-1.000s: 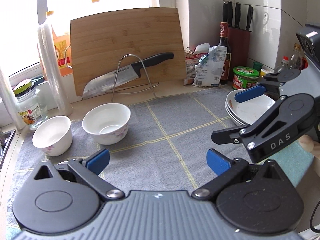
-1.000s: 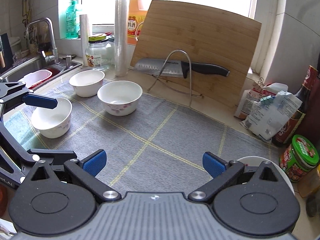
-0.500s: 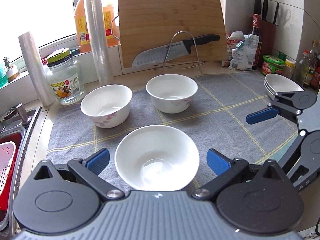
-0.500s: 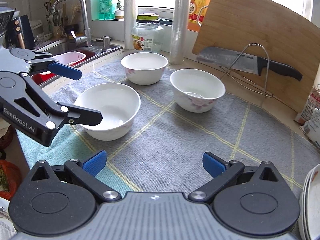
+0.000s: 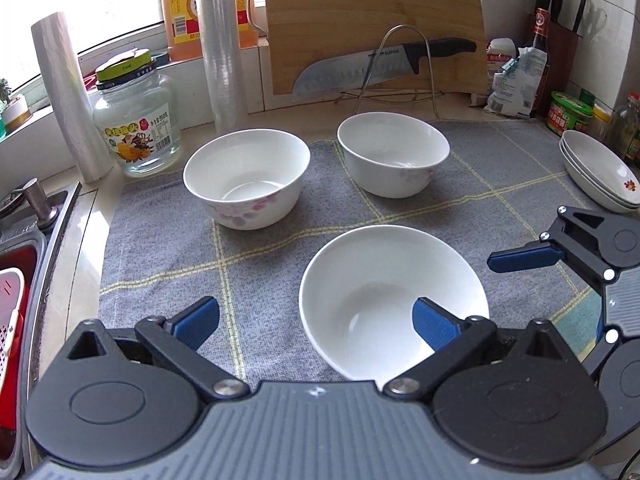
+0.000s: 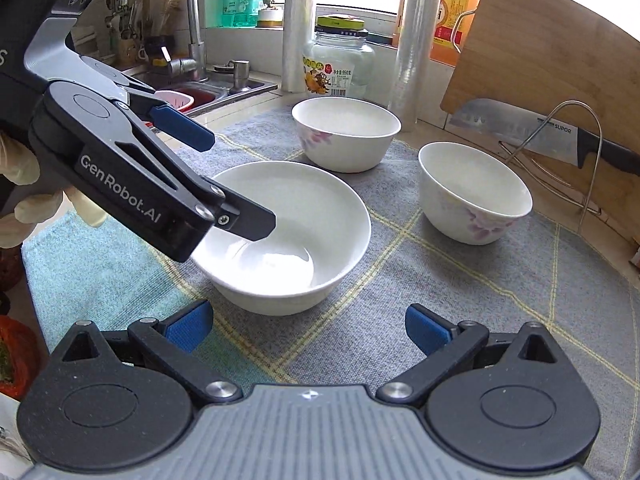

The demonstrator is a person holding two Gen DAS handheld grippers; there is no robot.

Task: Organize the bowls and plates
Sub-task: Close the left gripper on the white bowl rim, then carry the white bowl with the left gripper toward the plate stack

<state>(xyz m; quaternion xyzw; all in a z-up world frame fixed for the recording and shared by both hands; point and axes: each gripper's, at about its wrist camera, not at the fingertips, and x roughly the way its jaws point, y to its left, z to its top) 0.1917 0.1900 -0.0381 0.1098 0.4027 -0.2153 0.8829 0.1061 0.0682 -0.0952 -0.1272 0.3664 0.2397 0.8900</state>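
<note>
On far left of bench, beside the mat: sink (image 6: 208,92) w/ red basket (image 5: 10,312), then glass jar (image 5: 138,120) w/ green lid and two rolls of cling film (image 5: 220,40) standing upright by the window.

Next, on grey checked mat (image 5: 160,240): three white bowls in a triangle, all upright, none touching. Back-left bowl (image 5: 246,178) w/ pink flower print, just in front of jar and film roll. Back-right bowl (image 5: 392,152), same print, in front of knife (image 5: 380,66) resting on a wire stand against the leaning cutting board (image 5: 376,20). Front bowl (image 5: 394,300), plain white, nearest both cameras.

Left tongs (image 5: 316,318) wide apart, low over front bowl's near-left rim: right pad inside the bowl, left pad outside over mat. Seen from right wrist cam, lower finger dips past the rim into the bowl; contact w/ rim can't be told. Gloved hand (image 6: 24,184) on the handle.

Further right, right tongs (image 6: 306,328) also wide apart, nothing between pads, hovering over mat near front bowl, not touching it.

Far right edge of mat: stack of shallow plates (image 5: 600,176), well apart from bowls. Behind them, sauce jars, bottles, knife block (image 5: 560,28) at the tiled wall.
</note>
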